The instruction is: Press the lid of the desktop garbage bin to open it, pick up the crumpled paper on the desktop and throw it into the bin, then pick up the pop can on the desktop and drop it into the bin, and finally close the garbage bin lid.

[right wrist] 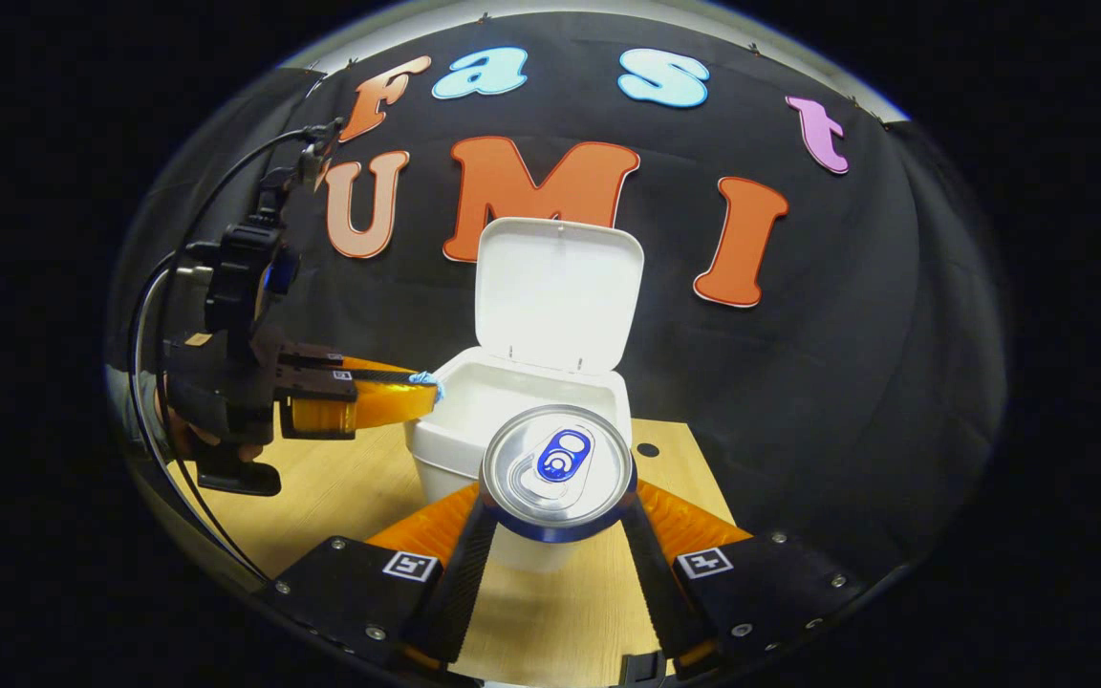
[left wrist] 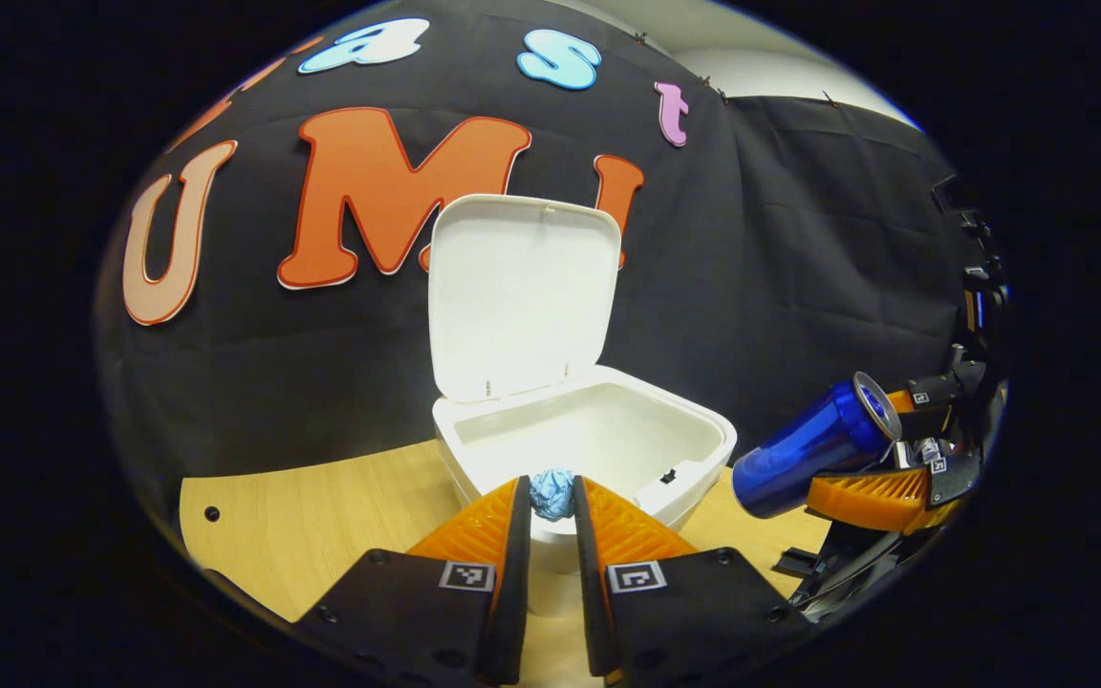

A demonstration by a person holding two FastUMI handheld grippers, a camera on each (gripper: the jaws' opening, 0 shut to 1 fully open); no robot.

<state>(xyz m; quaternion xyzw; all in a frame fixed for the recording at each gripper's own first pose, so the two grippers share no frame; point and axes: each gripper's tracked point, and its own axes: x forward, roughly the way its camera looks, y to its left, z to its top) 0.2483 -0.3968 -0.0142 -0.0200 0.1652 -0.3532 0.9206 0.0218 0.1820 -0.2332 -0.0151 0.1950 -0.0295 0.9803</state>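
Bin: white desktop bin [left wrist: 598, 449] stands on the wooden table [left wrist: 321, 516] against the black cloth wall [left wrist: 799, 268]; also seen in the right gripper view [right wrist: 512, 401].
Lid: lid [left wrist: 522, 296] stands raised and upright at the back edge of the bin, its inside facing the camera.
Paper: crumpled blue paper [left wrist: 551, 493] sits pinched between the tips of the left gripper [left wrist: 550, 506], just at the near rim of the bin; whether it is already over the opening is hard to judge from this angle.
Left gripper fingers: drawn close together, both pressing on the paper; in the right gripper view this gripper [right wrist: 421, 387] reaches in from the left with a blue scrap [right wrist: 428, 382] at its tip, beside the bin's rim.
Can: blue pop can [right wrist: 558, 468] is held with its silver top and pull tab facing the camera, in front of the bin.
Right gripper fingers: spread to the can's width in the right gripper [right wrist: 558, 521], one on each side of it, pressing on it; in the left gripper view this gripper [left wrist: 880, 478] holds the can [left wrist: 813, 444] tilted, to the right of the bin and apart from it.
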